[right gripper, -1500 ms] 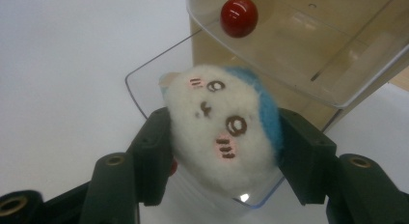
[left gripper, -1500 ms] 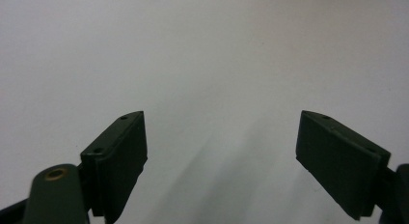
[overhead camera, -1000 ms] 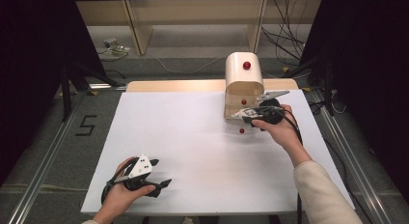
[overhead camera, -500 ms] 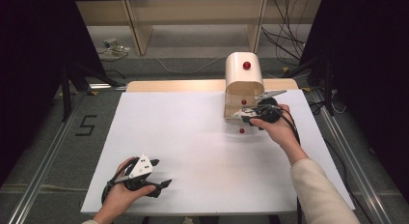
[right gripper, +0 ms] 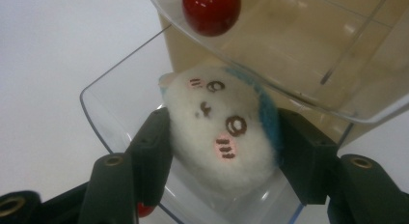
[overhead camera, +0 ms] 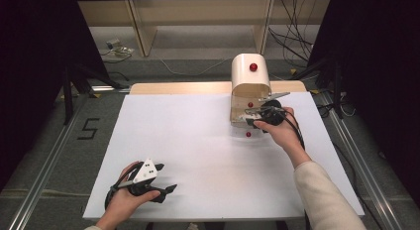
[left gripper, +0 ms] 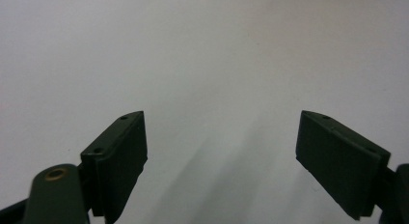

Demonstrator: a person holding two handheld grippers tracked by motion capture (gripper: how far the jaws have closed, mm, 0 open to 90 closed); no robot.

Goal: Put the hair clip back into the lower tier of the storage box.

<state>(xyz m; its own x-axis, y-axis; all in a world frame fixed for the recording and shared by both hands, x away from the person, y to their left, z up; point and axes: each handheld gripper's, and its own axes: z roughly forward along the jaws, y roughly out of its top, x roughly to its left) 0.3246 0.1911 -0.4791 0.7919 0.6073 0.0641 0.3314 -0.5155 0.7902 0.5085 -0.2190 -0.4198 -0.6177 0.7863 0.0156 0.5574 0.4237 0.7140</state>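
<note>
High view: white table (overhead camera: pixel 198 141) with a cream, round-topped cabinet (overhead camera: pixel 250 81) standing at its far edge, right of centre, red knob (overhead camera: pixel 253 67) on the curved top. Right gripper (overhead camera: pixel 249 118) held by the right hand (overhead camera: pixel 278 127) at the cabinet's open front, tips reaching into the clear drawer (overhead camera: pixel 242 113); a second red knob (overhead camera: pixel 250 104) just above the tips, a third (overhead camera: pixel 248 134) just below on the table side. Left gripper (overhead camera: pixel 168 188) in the left hand (overhead camera: pixel 130 198) low at the near left corner of the table, well apart from the cabinet, grey three-cornered plate (overhead camera: pixel 145 172) on top.

Right gripper view: small white plush toy (right gripper: pixel 222 127) with a blue patch along one side, stitched eyes and pink cheek marks, lying in the clear drawer (right gripper: pixel 111 113) and pinched between the two black jaws, one pad (right gripper: pixel 154 142) pressed to each flank. Clear curved door (right gripper: pixel 289 45) raised above it, carrying a red knob (right gripper: pixel 211 10); cream cabinet wall (right gripper: pixel 193 52) behind.

Left gripper view: jaws spread wide over bare white table (left gripper: pixel 202 64), pads (left gripper: pixel 120 156) far apart, nothing between them.
</note>
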